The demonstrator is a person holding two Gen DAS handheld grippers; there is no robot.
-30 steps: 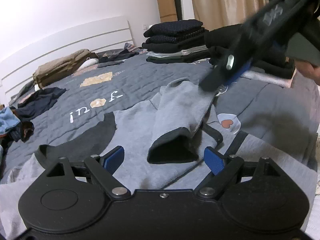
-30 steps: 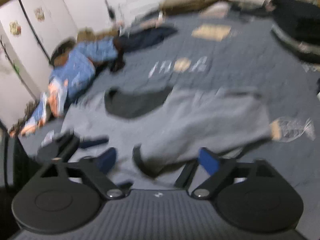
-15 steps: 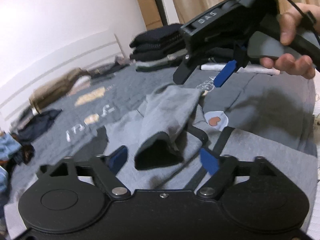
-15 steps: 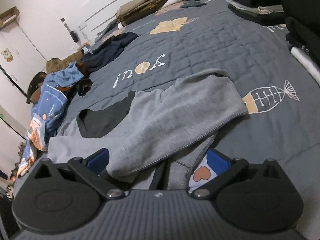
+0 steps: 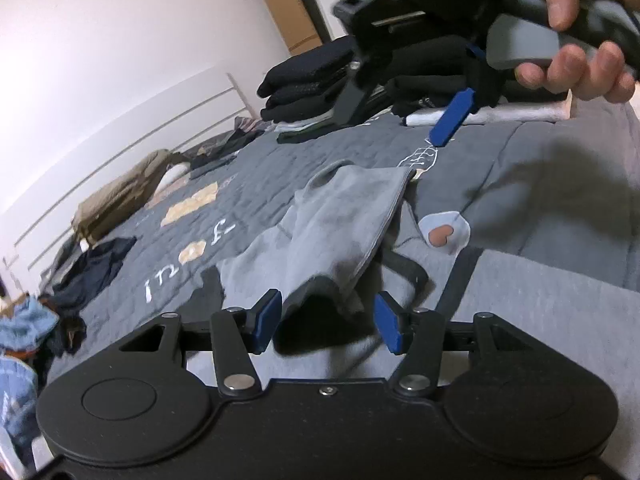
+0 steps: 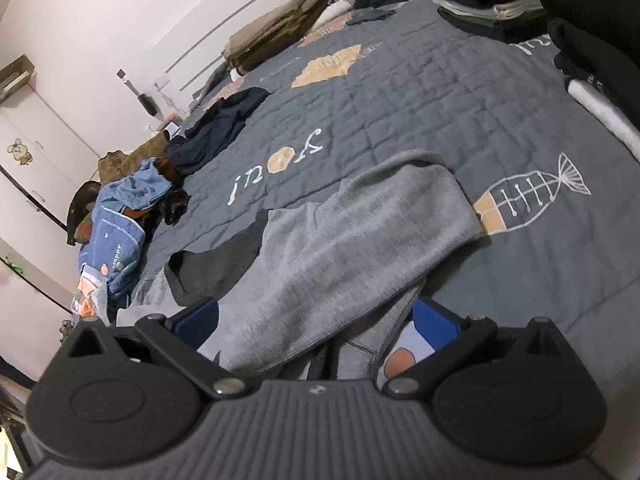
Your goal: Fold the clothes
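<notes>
A gray sweatshirt [image 6: 344, 248] lies flat on the bed, right in front of both claws, with one sleeve [image 5: 340, 232] folded over its middle. The sleeve's dark cuff [image 5: 316, 300] sits just ahead of the left claw [image 5: 328, 322], between its two blue fingers, which are spread wide and grip nothing. The right claw [image 6: 316, 330] is spread wide too and grips nothing, and the sweatshirt lies between and under its fingers. From the left claw's camera, the right claw hangs up above the bed, held by a person's hand [image 5: 576, 52]. Under the sweatshirt is a gray quilt [image 6: 420, 92] with letters and a fish picture [image 6: 524, 196]. Far ahead of the left claw is a stack of folded dark clothes [image 5: 308, 80]. Off to the right claw's left is a messy pile of blue clothes [image 6: 120, 232].
</notes>
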